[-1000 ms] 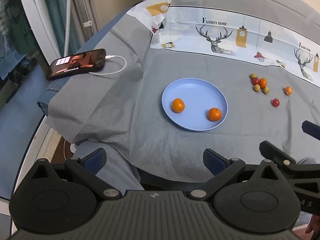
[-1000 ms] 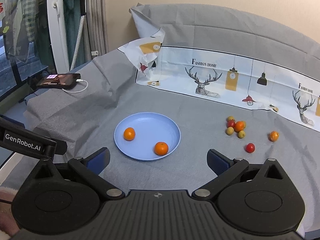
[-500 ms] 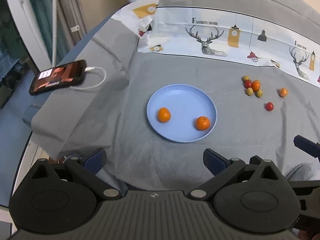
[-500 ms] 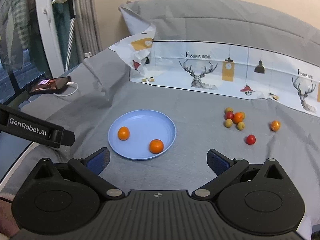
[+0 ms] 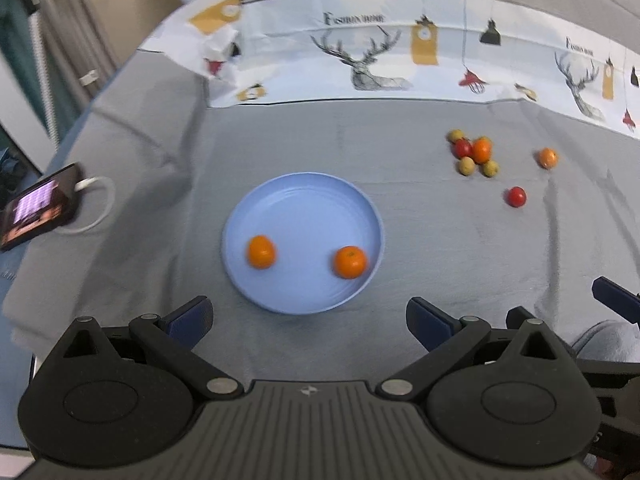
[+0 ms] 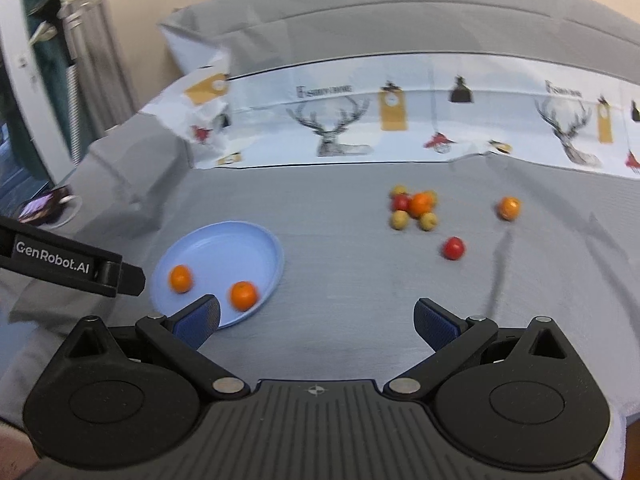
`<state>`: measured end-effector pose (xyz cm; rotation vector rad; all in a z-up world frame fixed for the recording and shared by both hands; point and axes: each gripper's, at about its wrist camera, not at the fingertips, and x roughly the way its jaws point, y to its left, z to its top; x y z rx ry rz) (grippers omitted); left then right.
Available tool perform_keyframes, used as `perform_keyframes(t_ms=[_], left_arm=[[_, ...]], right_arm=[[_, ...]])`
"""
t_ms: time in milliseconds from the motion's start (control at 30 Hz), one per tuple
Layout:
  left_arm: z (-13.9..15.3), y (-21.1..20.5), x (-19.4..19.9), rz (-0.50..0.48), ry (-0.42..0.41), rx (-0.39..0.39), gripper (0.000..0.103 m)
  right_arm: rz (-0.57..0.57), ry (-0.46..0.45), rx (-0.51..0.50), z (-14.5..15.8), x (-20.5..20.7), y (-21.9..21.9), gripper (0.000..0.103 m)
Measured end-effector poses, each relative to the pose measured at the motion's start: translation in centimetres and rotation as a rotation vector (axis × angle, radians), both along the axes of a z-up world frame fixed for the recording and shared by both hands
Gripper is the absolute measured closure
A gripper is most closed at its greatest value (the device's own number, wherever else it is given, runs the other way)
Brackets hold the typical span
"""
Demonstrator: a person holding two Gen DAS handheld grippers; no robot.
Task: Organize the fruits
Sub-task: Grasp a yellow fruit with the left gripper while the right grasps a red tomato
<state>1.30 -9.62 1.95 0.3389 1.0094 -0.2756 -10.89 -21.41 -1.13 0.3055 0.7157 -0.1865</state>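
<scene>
Progress stands at roughly a quarter, by my estimate: two round orange citrus fruits, one to the left [image 5: 261, 251] and one to the right [image 5: 350, 262], already lie apart on the shallow pale-blue round plate [image 5: 304, 196], which rests on the grey cloth-covered surface [image 5: 440, 248]. Outstanding items remain off the plate, well to its right. A tight cluster [image 5: 473, 153] holds one orange fruit, one red fruit and what appear to be three or four small yellowish fruits, touching or nearly so; motion blur prevents an exact count. A lone small orange fruit [image 5: 547, 157] lies apart to the right of the cluster, and a lone small red round fruit [image 5: 516, 196] lies nearer to me, between cluster and plate in depth. All fruits look smooth, round and intact; I judge they would roll readily on the creased cloth. My left claw [image 5: 308, 314] hangs above the near rim of the plate, spread wide and empty. My right claw [image 6: 316, 318] is likewise spread wide and empty, its left finger overlapping the plate's near edge in view. A black phone on a white cable [image 5: 38, 208] lies at far left, not involved.
</scene>
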Motion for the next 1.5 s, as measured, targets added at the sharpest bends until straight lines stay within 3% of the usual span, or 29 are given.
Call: perform_keyframes(t_ms=[233,433,533,700,867,900,933,967,1000,1067,1267,1500], left_arm=[[-2.3,-6.9,4.2,-0.084,0.035,-0.01,0.0],[-7.0,-14.6,9.8,-0.171,0.035,-0.015,0.0],[-10.3,-18.4,12.9,-0.214,0.05,-0.014,0.0],[-15.5,-23.3,17.4,-0.229,0.126,-0.024,0.0],[-18.8,-26.2,19.5,-0.248,0.137,0.032,0.001],[-19.2,-26.3,19.6,-0.242,0.141,0.038,0.007],[-19.4,-26.3,19.7,-0.242,0.153,0.015,0.011],[-19.2,-26.0,19.7,-0.242,0.164,-0.028,0.027],[-18.9,-25.8,19.6,-0.246,0.164,-0.065,0.051],[-18.4,-25.8,19.1,-0.278,0.142,-0.065,0.077],[-16.3,-24.4,17.4,-0.301,0.124,-0.076,0.077],[-10.0,-18.6,11.5,-0.271,0.15,-0.101,0.076]], right_arm=[[-0.114,0.026,-0.064,-3.0,2.1,-5.7,0.001],[-0.195,0.057,-0.171,-7.8,5.9,-11.2,0.001],[-0.197,0.094,-0.195,-11.2,8.5,-13.6,0.001],[-0.167,0.136,-0.148,-16.1,12.4,-16.6,0.001],[-0.14,0.123,-0.168,-19.0,14.2,-17.3,0.001],[-0.134,0.105,-0.164,-19.1,14.0,-17.3,0.01],[-0.12,0.085,-0.156,-19.0,13.8,-17.2,0.033],[-0.098,0.062,-0.162,-18.7,13.6,-16.8,0.048],[-0.079,0.056,-0.174,-18.4,13.4,-16.5,0.073],[-0.064,0.059,-0.197,-18.2,13.3,-15.8,0.072],[-0.099,0.058,-0.163,-16.9,12.8,-15.9,0.072],[-0.08,0.022,-0.11,-12.1,8.8,-13.4,0.072]])
